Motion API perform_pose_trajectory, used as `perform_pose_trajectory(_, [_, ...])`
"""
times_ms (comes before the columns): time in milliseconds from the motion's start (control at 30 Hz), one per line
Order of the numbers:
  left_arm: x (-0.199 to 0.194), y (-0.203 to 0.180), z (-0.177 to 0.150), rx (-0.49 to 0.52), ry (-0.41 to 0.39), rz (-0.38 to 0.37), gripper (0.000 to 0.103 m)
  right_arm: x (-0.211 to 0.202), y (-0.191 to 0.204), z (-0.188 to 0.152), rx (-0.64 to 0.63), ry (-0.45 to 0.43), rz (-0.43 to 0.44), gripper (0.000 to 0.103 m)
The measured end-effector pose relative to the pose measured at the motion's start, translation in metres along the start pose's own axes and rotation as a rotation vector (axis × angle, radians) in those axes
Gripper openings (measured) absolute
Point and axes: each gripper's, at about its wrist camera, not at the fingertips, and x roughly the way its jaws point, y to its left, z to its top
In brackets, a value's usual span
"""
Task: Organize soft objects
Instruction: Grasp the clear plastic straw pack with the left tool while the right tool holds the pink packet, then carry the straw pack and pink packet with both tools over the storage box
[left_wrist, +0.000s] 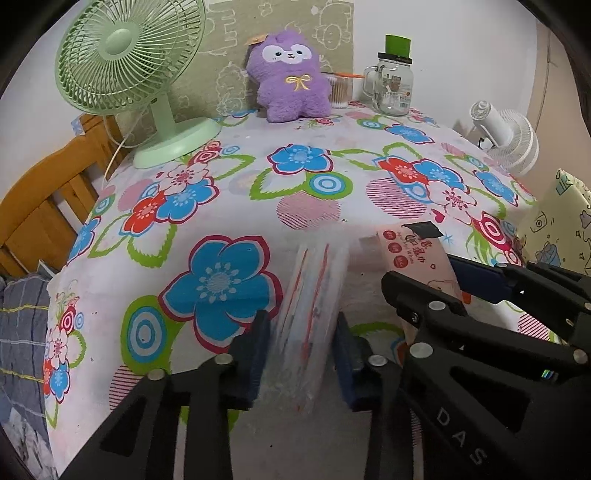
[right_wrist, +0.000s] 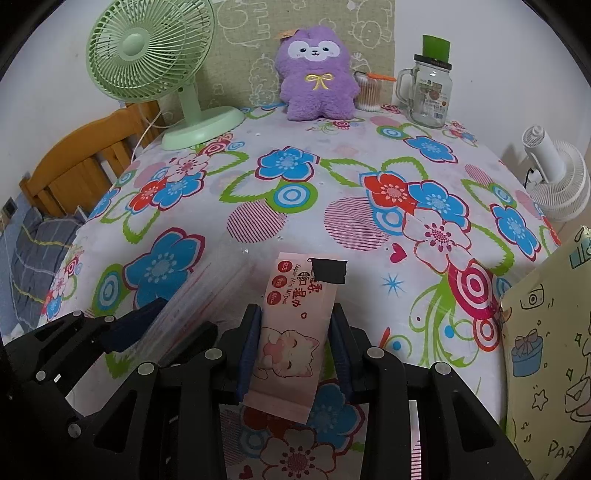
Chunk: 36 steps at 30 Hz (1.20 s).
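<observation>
Table (right_wrist: 332, 177), floral cloth: carries everything listed; cloth lies loose, so a dragged item could pull it into wrinkles.

Green desk fan (right_wrist: 155, 62), rear left, and white fan (right_wrist: 554, 177), right edge: both well apart from the work, low risk.

Purple plush toy (right_wrist: 314, 77), rear centre, upright against the backing: a soft item not yet handled; a reach toward it passes near the glass mug jar (right_wrist: 428, 92) and the cotton-swab tub (right_wrist: 367, 92) just beside it, either of which could be tipped.

Clear plastic pack (left_wrist: 314, 314), red-striped and translucent, near front edge: sits between the fingers of the left gripper (left_wrist: 303, 354). Jaws partly closed, pads at or near both sides; firm contact cannot be told. Slippery film may slide out on lifting, or crumple if squeezed hard.

Pink mini wipes pack (right_wrist: 291, 332), cat print, black tape at its far end, just right of the clear pack: held in the right gripper (right_wrist: 295, 350), fingers narrowed onto its long sides. Grip falls on the near half, so the far end may droop and swing.

Grippers stand close side by side; moving both at once risks collision.
</observation>
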Motion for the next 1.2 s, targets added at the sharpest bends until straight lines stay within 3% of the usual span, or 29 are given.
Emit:
perform_pose_trajectory(300, [-0.016,-0.003,-0.009,-0.028,-0.031,0.012,0.022,-0.014,0.001,-0.008,-0.013,-0.018,0.012,0.039])
perform_pose_trajectory(1200, [-0.093,-0.044,-0.045,-0.138,-0.137,0.001,0.021,-0.099,-0.01,-0.048,-0.071,-0.133,0.047,0.039])
